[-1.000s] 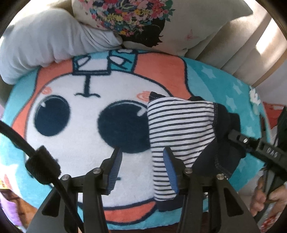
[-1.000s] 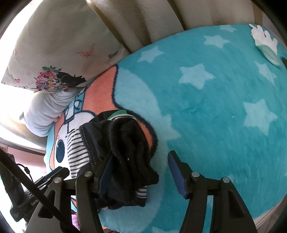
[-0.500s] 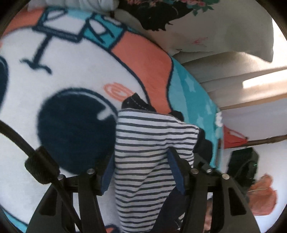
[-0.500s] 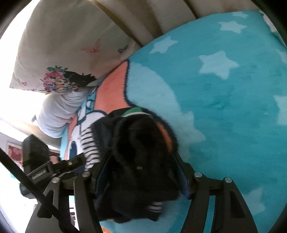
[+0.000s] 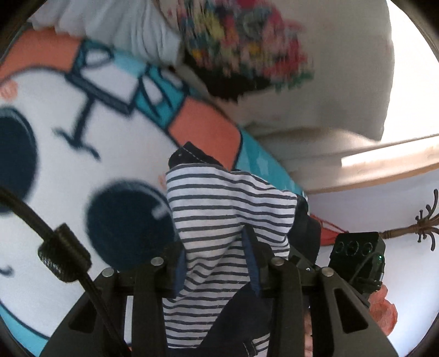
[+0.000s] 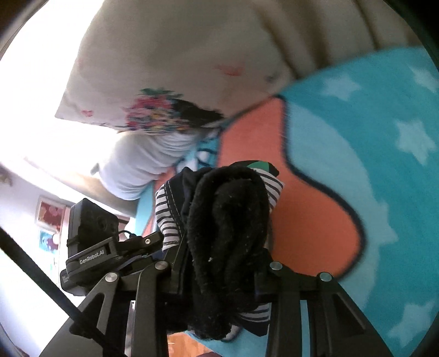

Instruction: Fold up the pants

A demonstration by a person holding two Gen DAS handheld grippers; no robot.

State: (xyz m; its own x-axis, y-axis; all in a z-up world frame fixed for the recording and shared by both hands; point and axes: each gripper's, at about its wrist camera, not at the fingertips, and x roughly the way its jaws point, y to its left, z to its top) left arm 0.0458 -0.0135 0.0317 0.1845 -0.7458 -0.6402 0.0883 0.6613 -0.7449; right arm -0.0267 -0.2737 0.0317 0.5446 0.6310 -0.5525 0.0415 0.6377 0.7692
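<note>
- The folded pants are bunched into a compact bundle — white cloth with thin navy stripes on one face, dark navy and black fleecy cloth on the other — over the cartoon-face blanket.
- The left gripper has just been closing its jaws, and the striped end of the bundle now sits pinched between them; the cloth puckers where the blue pads press in from both sides.
- The right gripper has likewise just been closing, and its jaws are now clamped on the black fleecy end of the pants, which bulges up and forward out of the grip.
- From the right wrist view the left gripper reaches in from the left and meets the striped side of the same bundle, so both tools have hold of it at once.
- A green-and-white tag shows at the far top edge of the bundle.
- The blanket is turquoise with pale stars to the right, with an orange band around the white face.
- At the far side lie a floral-print pillow and, left of it, a plain pale grey pillow — both touching the blanket's far edge.
- A black cable crosses the near left of the left wrist view.
</note>
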